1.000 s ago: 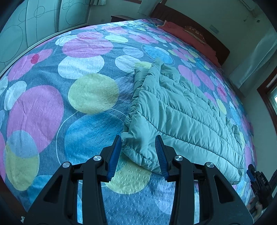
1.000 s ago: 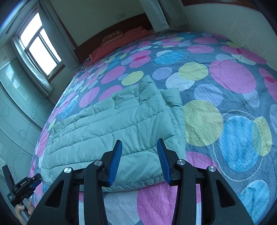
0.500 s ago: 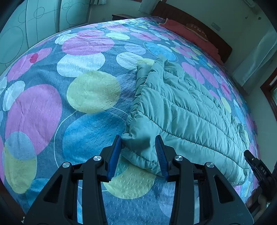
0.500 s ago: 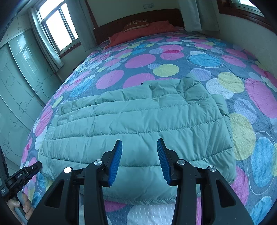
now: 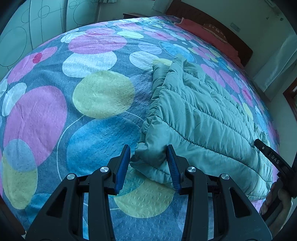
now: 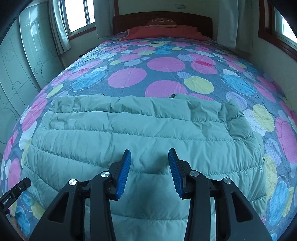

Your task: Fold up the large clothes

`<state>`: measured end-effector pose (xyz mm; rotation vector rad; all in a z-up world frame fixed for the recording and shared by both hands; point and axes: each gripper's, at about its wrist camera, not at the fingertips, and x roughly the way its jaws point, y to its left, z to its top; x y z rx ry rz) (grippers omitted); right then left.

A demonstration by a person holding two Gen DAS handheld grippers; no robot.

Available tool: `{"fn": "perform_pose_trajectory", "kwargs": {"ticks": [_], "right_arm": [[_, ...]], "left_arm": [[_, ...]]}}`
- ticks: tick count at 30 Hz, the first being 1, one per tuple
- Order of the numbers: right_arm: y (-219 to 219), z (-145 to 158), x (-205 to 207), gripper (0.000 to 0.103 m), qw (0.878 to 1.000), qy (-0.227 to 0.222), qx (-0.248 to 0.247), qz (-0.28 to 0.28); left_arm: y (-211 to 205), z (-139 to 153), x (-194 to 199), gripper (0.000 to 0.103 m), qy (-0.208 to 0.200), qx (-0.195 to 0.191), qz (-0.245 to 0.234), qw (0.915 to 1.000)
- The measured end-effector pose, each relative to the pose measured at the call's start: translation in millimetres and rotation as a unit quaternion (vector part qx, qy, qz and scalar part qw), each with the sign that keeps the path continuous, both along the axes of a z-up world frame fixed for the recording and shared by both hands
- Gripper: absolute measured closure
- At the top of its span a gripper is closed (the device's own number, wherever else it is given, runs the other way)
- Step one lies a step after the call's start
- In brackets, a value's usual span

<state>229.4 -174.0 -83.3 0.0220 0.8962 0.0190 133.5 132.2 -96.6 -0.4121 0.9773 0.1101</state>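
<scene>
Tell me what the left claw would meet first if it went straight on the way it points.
Most likely the near corner of the green puffer jacket: that corner already sits between the open fingers of the left claw, though depth is hard to judge.

A bed (image 6: pixel 163 63) with a dotted cover fills the room, its dark headboard (image 6: pixel 161 20) at 12 o'clock. Bright windows (image 6: pixel 79 14) sit at 11 and 2 o'clock, pale walls around.

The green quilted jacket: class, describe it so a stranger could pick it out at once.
Start from the big bed with the circle-patterned bedspread. On its near half lies the green quilted jacket, spread flat. It alone is plain pale green, puffy and stitched in bands; the red pillow by the headboard is far from it.
</scene>
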Motion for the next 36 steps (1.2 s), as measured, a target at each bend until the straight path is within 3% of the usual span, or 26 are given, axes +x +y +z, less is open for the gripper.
{"fn": "perform_pose_trajectory", "kwargs": {"ticks": [8,20,27,29,36], "right_arm": [[16,-27,15,0.061,0.999,0.023,-0.046,0.011],[19,-39,12,0.061,0.998,0.024,-0.052,0.010],[18,-39,12,0.061,0.998,0.024,-0.051,0.011],[18,-39,12,0.061,0.998,0.024,-0.051,0.011],[17,-40,12,0.061,0.998,0.023,-0.050,0.011]], "left_arm": [[-1,-5,3,0.063,0.004,-0.002,-0.001,1.0000],[-2,1,2,0.063,0.000,-0.010,-0.001,0.9999],[1,13,2,0.061,-0.012,-0.039,0.002,0.9991],[-1,16,4,0.055,-0.021,-0.043,0.001,0.9988],[0,19,15,0.054,-0.029,-0.083,0.009,0.9960]]}}
